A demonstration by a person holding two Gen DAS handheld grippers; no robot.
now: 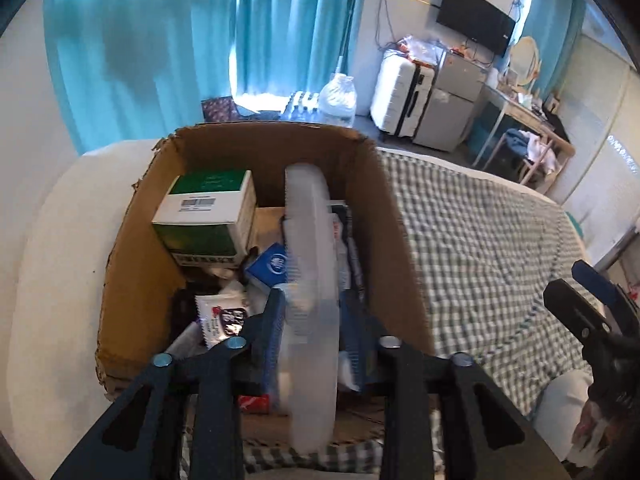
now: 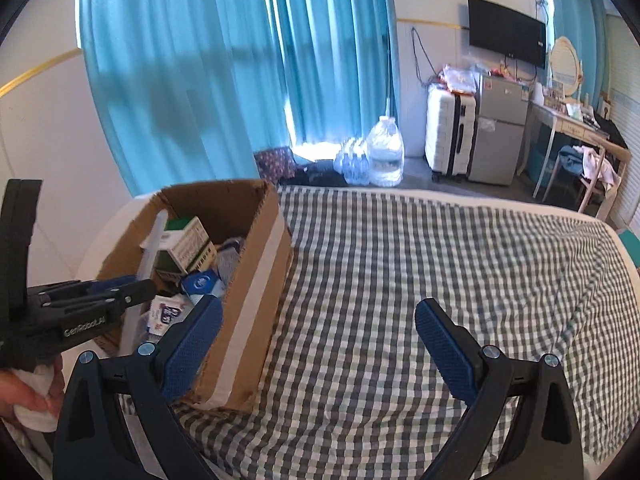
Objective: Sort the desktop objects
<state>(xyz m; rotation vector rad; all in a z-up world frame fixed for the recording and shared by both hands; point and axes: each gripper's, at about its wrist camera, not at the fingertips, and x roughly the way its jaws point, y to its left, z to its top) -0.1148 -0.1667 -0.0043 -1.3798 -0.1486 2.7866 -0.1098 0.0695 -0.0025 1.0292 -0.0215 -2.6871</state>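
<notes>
Well, the left gripper (image 1: 310,316) has its 2 jaws pinching a translucent plastic lid (image 1: 310,216) on edge, held upright over the open cardboard box (image 1: 132,280) that sits at the corner of the checked bedspread (image 2: 400,280). The lid looks light and fairly stiff, but thin and slick (the kind of smooth plastic that slides if the pinch eases), so I judge the hold near its lower rim, where the blue pads already bite, to be the sensible place; gripping higher would let it swing. From the right wrist view the lid stands tilted slightly against the green and white carton (image 2: 188,246) inside the box. Beside the carton lie a small blue packet (image 1: 272,264) and a white sachet (image 1: 220,318), so free room on the box floor is narrow: the clearest slot seems to run along the right wall, between the carton and the cardboard. The box rim is ragged and torn at the left corner, and the lid's edge could catch there if it drifts that way. The right gripper (image 2: 320,340) hangs with its jaws spread wide and nothing between them, over bare bedspread just beside the box, with plenty of open cloth to its right.
</notes>
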